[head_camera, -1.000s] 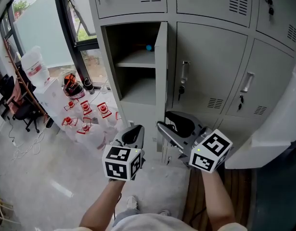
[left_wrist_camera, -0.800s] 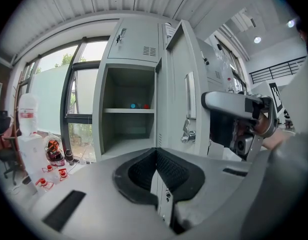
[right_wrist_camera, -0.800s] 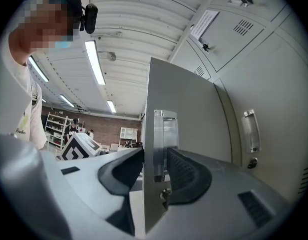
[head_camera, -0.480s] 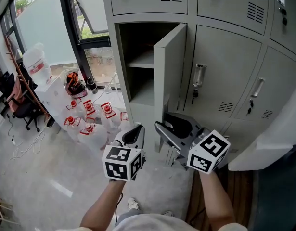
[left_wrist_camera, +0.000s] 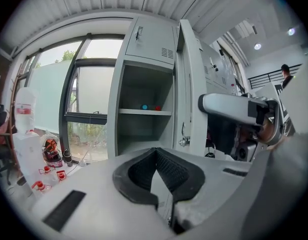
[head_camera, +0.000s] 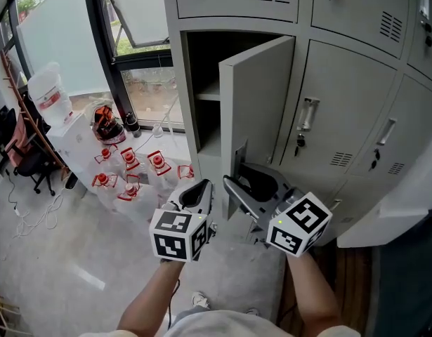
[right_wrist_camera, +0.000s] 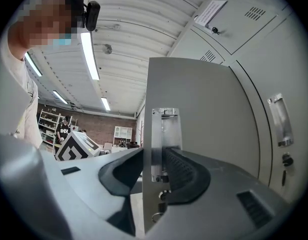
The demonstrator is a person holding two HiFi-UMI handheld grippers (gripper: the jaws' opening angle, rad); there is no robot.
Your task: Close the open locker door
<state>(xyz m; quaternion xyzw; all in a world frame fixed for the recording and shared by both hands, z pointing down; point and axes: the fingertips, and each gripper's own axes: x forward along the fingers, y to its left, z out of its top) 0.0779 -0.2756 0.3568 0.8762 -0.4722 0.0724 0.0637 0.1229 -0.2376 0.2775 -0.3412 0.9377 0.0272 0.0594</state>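
Grey lockers (head_camera: 349, 97) stood at 12 o'clock. The right hand-held gripper (head_camera: 233, 184), jaws just closing onto the edge of the locker door (head_camera: 258, 104), might slip mid-swing; the left hand-held gripper (head_camera: 201, 188) hung pinched together, empty.

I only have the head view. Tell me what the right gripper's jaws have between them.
Observer: In the right gripper view, the right gripper has the free edge of the locker door between its jaws. They have just been closing, and the pads clasp the door at its handle.
Operator: Report the left gripper.
Observer: The left gripper is shut. Its pads meet at the tips with nothing between them.
Operator: Say what is on the shelf behind the door.
Observer: The left gripper view shows a small blue object and a small red one side by side on the shelf.
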